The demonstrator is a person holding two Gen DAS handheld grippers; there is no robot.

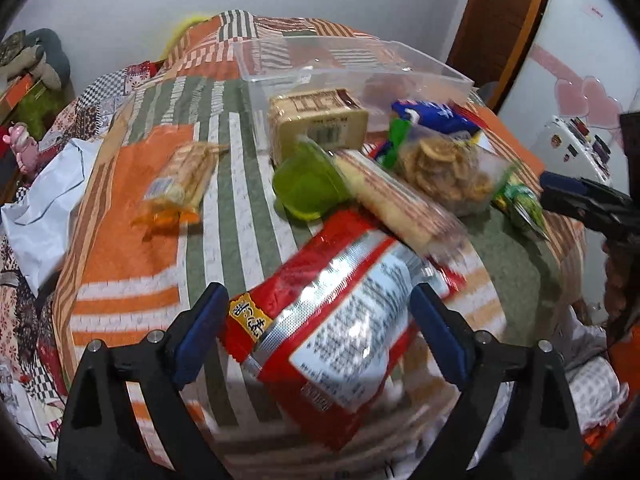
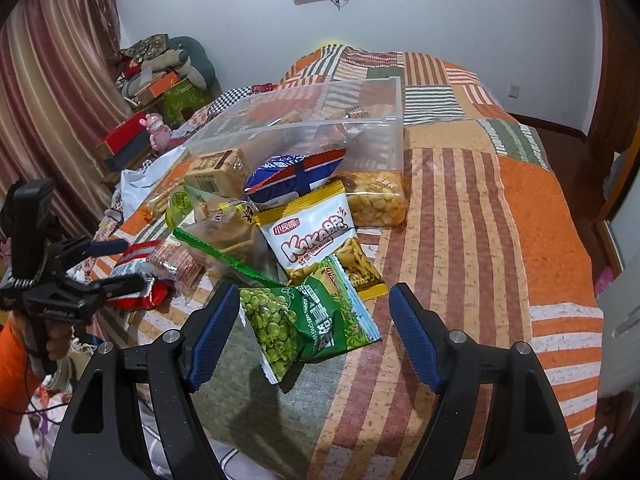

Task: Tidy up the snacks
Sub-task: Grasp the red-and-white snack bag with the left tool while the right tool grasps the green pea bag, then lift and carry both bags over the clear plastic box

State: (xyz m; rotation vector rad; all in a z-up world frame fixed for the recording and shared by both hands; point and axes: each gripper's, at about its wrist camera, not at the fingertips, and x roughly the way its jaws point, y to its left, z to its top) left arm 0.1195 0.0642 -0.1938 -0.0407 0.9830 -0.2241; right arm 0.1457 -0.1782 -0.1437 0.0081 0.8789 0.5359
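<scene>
Snack packs lie in a pile on a patchwork bedspread in front of a clear plastic bin (image 1: 360,64) (image 2: 320,120). My left gripper (image 1: 320,328) is open, its jaws on either side of a red and silver bag (image 1: 344,320) that lies on the bed; the bag also shows in the right wrist view (image 2: 136,276). My right gripper (image 2: 314,328) is open around a green pea bag (image 2: 304,324). Behind it lie a Kakabb nut bag (image 2: 320,232) and a blue bag (image 2: 296,180). A green cup (image 1: 308,188) and a biscuit box (image 1: 320,120) lie near the bin.
A small wrapped snack (image 1: 180,184) lies alone to the left on the bedspread (image 2: 500,220). A white bag (image 1: 48,200) lies at the bed's left edge. Boxes and cushions (image 2: 160,76) are piled by the curtain. A wooden door (image 1: 504,20) stands at the right.
</scene>
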